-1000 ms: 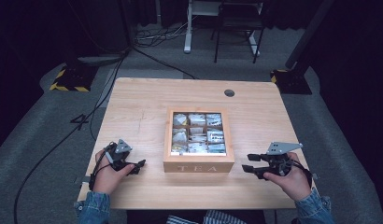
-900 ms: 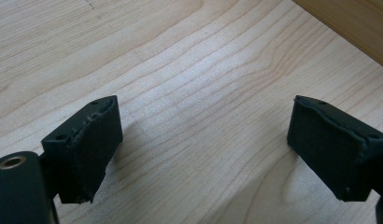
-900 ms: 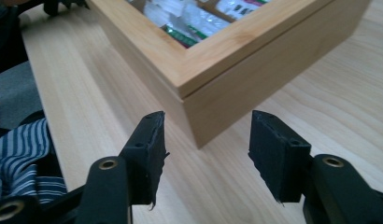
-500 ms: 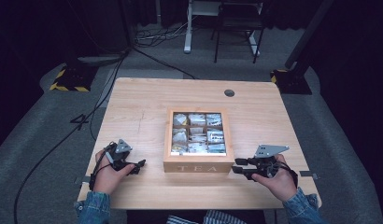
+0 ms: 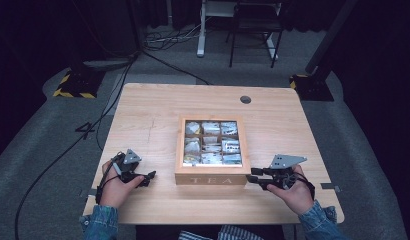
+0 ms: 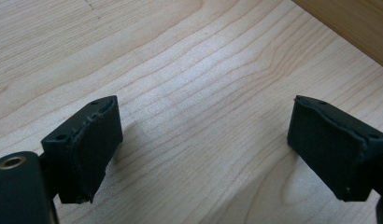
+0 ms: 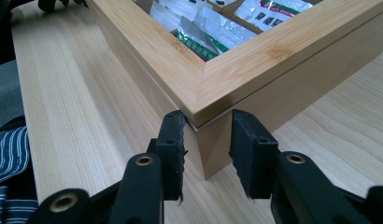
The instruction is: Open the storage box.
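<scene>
Since my right claw [image 7: 207, 154] straddles, half open and not yet gripping, the near right corner of the wooden tea box [image 5: 211, 175] mid-desk [image 5: 153, 110], I judge closing may slip off, skewing the box, left claw [image 6: 203, 140] wide, idle.

Your table [image 5: 158, 115] is pale wood with a fine straight grain and a smooth matt finish. The tea box [image 7: 255, 65] is honey-coloured bamboo-like wood, smooth, with a slight satin sheen. The sachets [image 7: 203, 28] inside it look like glossy plastic film. Your right gripper [image 7: 207, 140] and left gripper [image 6: 203, 149] carry matt black rubbery pads [image 6: 87, 140] with rough, worn edges.
</scene>
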### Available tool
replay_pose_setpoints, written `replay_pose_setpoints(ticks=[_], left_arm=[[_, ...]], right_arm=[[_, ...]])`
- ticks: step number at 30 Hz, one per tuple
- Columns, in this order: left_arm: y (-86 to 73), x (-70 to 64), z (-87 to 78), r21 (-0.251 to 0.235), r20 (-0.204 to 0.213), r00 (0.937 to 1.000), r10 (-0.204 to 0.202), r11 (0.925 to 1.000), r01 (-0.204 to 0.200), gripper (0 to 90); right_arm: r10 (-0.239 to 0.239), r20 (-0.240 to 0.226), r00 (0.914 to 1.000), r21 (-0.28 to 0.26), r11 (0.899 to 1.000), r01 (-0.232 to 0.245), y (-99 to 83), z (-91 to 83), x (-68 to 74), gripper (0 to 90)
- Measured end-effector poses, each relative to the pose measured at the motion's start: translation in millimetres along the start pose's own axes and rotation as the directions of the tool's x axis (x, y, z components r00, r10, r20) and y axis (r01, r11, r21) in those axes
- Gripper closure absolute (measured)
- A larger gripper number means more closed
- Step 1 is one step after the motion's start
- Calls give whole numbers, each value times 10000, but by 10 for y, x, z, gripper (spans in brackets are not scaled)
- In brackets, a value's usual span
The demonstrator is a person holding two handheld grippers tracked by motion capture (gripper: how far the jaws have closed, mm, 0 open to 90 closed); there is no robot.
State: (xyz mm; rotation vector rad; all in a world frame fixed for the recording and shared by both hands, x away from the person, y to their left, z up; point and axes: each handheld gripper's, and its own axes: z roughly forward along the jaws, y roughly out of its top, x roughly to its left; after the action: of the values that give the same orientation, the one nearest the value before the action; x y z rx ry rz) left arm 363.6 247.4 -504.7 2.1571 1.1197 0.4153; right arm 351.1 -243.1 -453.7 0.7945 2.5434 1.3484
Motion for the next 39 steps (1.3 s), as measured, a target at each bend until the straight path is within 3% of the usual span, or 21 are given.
replay_pose_setpoints(ticks=[22, 27, 35, 39], left_arm=[[2, 1, 2, -7, -11, 10000, 15, 10000, -15, 109], [2, -2, 3, -11, 6, 10000, -17, 10000, 17, 109], [2, 0, 2, -10, -16, 10000, 16, 10000, -16, 109], [2, 0, 2, -9, -5, 10000, 3, 10000, -3, 109]], right_arm=[[-246, 433, 9988, -423, 9988, 264, 42, 24, 66, 589], [-129, 494, 9987, -489, 9987, 153, 65, 8, 75, 588], [30, 907, 9959, -1067, 9943, 67, 170, -98, 105, 579], [234, 820, 9964, -1194, 9928, -135, 204, -122, 94, 584]])
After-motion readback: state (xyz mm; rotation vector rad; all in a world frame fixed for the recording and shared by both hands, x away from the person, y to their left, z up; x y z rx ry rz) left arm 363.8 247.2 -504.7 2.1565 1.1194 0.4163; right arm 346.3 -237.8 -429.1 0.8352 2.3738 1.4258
